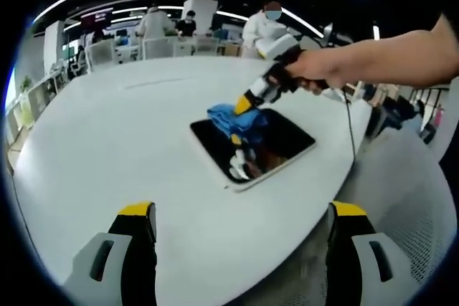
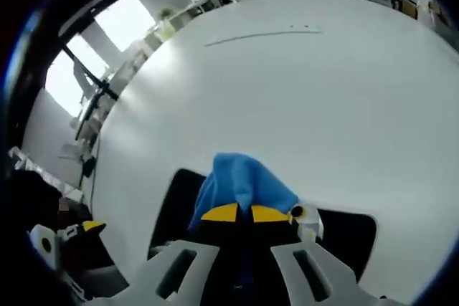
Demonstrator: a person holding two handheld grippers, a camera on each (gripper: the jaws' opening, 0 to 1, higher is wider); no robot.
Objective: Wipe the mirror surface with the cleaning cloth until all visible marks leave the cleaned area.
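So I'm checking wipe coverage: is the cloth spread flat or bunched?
Bunched. The blue cloth rises in a peak between the right gripper's jaws on the mirror.

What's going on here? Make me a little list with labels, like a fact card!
Place: big white table in an office
Mirror: dark mirror lying flat on the table
Cloth: blue cloth bunched on the mirror
Right gripper: jaws shut on the cloth, pressing it to the mirror
Left gripper: jaws open, holding nothing, back from the mirror
Marks: cannot tell from these views
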